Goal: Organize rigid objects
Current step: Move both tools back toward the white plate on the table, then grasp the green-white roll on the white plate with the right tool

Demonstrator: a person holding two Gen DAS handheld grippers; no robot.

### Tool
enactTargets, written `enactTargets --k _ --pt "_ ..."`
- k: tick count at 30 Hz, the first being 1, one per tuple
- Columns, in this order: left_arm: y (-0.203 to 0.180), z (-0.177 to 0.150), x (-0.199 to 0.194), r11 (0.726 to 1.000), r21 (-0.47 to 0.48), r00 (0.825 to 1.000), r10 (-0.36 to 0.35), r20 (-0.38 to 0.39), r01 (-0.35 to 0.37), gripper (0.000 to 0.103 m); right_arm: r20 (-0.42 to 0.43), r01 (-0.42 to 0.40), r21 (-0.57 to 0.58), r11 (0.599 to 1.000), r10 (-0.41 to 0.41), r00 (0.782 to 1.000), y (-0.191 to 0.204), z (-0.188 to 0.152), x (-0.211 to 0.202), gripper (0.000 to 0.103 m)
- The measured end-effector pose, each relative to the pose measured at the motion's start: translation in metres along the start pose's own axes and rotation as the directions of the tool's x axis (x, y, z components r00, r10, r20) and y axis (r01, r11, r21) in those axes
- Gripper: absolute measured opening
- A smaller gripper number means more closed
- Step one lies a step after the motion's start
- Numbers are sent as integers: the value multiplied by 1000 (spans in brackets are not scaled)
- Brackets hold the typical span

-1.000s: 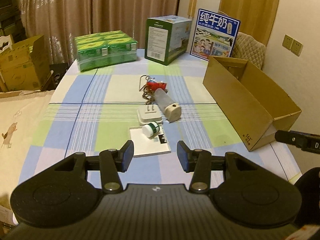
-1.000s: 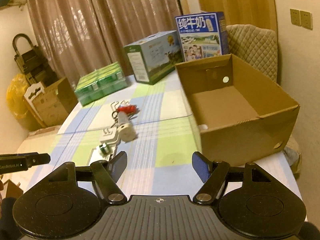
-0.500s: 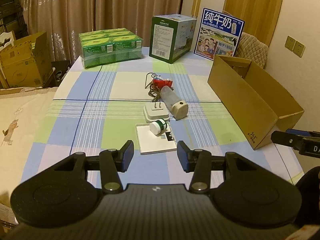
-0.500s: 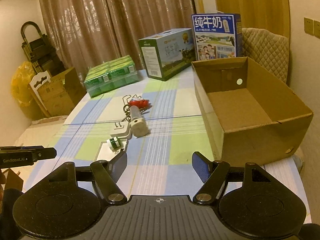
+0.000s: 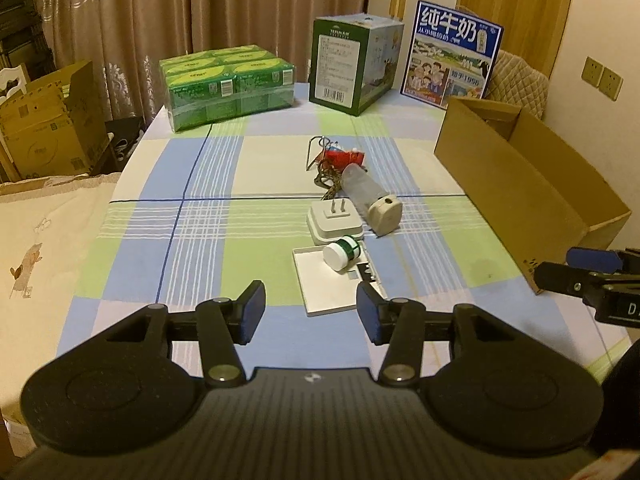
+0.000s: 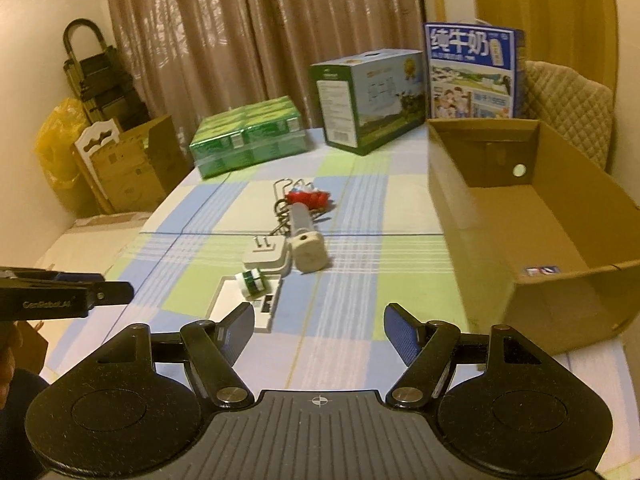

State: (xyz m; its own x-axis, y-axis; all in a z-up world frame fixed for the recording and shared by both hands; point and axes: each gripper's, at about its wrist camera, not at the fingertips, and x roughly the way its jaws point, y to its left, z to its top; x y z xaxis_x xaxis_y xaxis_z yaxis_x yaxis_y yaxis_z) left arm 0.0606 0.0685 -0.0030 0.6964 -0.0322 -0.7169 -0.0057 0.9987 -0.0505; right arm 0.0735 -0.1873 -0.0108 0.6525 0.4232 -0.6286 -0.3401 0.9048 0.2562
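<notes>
In the left wrist view the left gripper [image 5: 310,312] fills the bottom of the frame, its blue-padded fingers [image 5: 252,312] easing apart with nothing between them; just above the gap lies the near edge of a flat white tray [image 5: 332,286]. The right gripper [image 6: 318,336], low in its own view, also has its fingers parted and empty over bare checked cloth on the desk [image 6: 360,216]. The loose things sit in a tight cluster at mid-frame. A small white-capped jar with a green band [image 5: 342,254] lies on its side on the tray; it looks light and hard, and being round it may roll or squirt out, so pinching across the banded body seems safest. Touching the tray's far edge is a white plug adapter [image 5: 334,222] with its prongs pointing up: stiff, blocky, best taken by its flat sides. Beside it to the right lies a translucent cylinder with a cream end cap [image 5: 370,196], probably smooth plastic, so a hold across the middle should keep it level. Above these, a red-and-wire tangle [image 5: 334,158] is too jumbled to make out; its loops could snag neighbours. The open cardboard box [image 6: 520,216] at the right of the frame, well apart from the cluster, looks like the destination.
</notes>
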Motion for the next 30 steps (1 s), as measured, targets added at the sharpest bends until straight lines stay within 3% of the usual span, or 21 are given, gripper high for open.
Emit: enactTargets --k 7,24,30 --pt "14 3 27 1000 9 999 -7 -34 7 45 -20 -27 -39 999 27 999 18 4 36 69" --pt "41 24 101 989 139 996 -44 -79 55 45 -70 -116 -217 969 103 992 61 6 154 68" --pt "45 21 117 991 125 995 -46 -85 56 45 -98 -134 -269 954 112 989 67 4 191 56"
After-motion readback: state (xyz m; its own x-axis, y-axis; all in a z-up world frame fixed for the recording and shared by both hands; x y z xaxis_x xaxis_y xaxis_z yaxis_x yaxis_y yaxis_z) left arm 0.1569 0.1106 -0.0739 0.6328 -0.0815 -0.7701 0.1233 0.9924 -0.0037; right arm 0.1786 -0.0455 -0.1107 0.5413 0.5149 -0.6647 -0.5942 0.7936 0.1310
